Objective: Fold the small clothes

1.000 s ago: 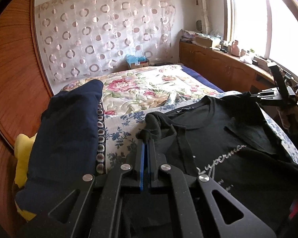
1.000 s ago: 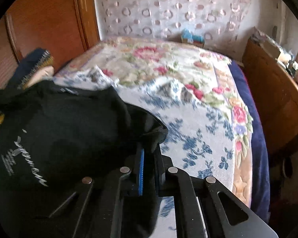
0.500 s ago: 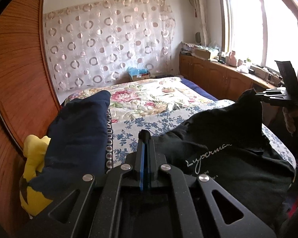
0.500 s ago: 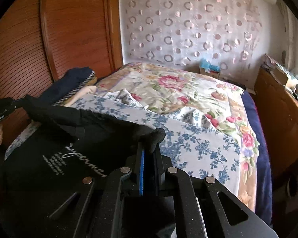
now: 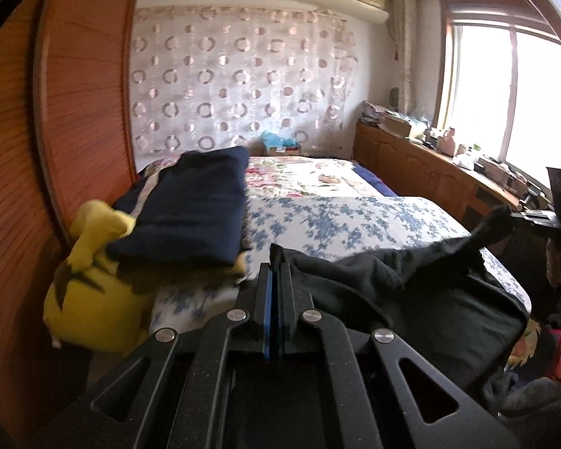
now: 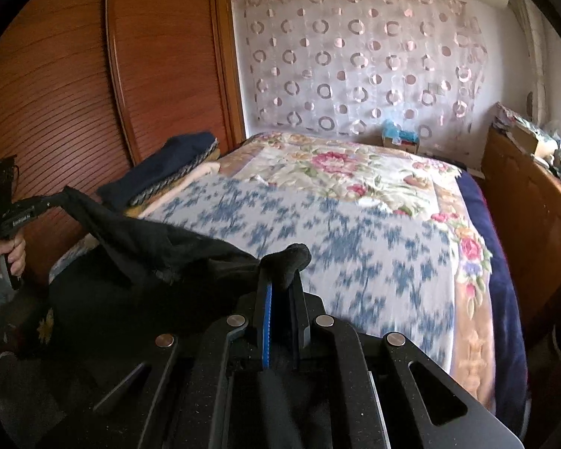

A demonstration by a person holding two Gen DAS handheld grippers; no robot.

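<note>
A black T-shirt [image 5: 411, 292] hangs stretched between both grippers above the near end of the bed. My left gripper [image 5: 275, 262] is shut on one corner of it. My right gripper [image 6: 280, 280] is shut on the other corner, with a bunch of cloth [image 6: 290, 260] sticking out past the fingertips. The shirt [image 6: 142, 247] sags in the middle and drapes down off the bed's near edge. Each gripper shows in the other's view: the right one [image 5: 535, 215] at far right, the left one [image 6: 22, 211] at far left.
The bed has a blue-flowered sheet [image 6: 355, 247] and a floral quilt [image 6: 336, 168] behind it. A folded navy garment [image 5: 190, 209] lies on a yellow plush toy [image 5: 89, 280] at the bed's left side. A wooden wardrobe [image 6: 74, 93] stands left, a wooden cabinet [image 5: 422, 172] right.
Both grippers have lifted the shirt off the bed and pulled back toward the near edge. The shirt's printed front no longer faces up; the sheet is uncovered.
</note>
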